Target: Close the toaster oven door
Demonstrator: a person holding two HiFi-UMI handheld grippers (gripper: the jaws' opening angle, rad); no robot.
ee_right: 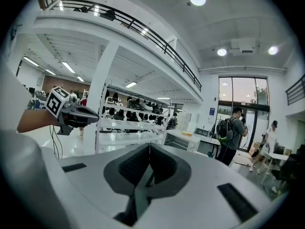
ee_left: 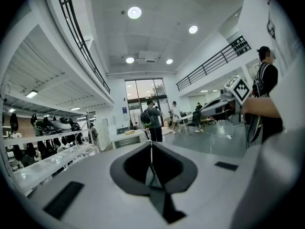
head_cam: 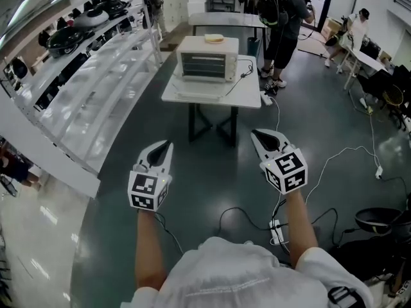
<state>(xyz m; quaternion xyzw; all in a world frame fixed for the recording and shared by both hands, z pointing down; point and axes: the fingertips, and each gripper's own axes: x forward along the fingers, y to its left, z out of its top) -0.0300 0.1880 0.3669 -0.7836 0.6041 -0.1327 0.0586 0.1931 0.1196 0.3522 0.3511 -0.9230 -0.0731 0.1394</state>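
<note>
The cream toaster oven [head_cam: 207, 59] stands on a small white table [head_cam: 249, 92] well ahead of me. Its door [head_cam: 200, 87] hangs open, lying flat in front of it. A yellowish item [head_cam: 214, 38] rests on the oven's top. Both grippers hover over the floor, far short of the table. My left gripper [head_cam: 168, 145] is shut and holds nothing, and so is my right gripper [head_cam: 255, 133]. In the left gripper view the shut tips [ee_left: 151, 142] point toward the distant oven [ee_left: 127, 140]. The right gripper view shows its shut tips [ee_right: 149, 145] and the oven [ee_right: 183, 141] beyond.
Long white shelving [head_cam: 96, 88] with dark gear runs along the left. A person with a backpack [head_cam: 282, 18] stands behind the table. Cables and a power strip [head_cam: 277, 231] lie on the floor near my feet. A black pan [head_cam: 379, 220] sits at the right.
</note>
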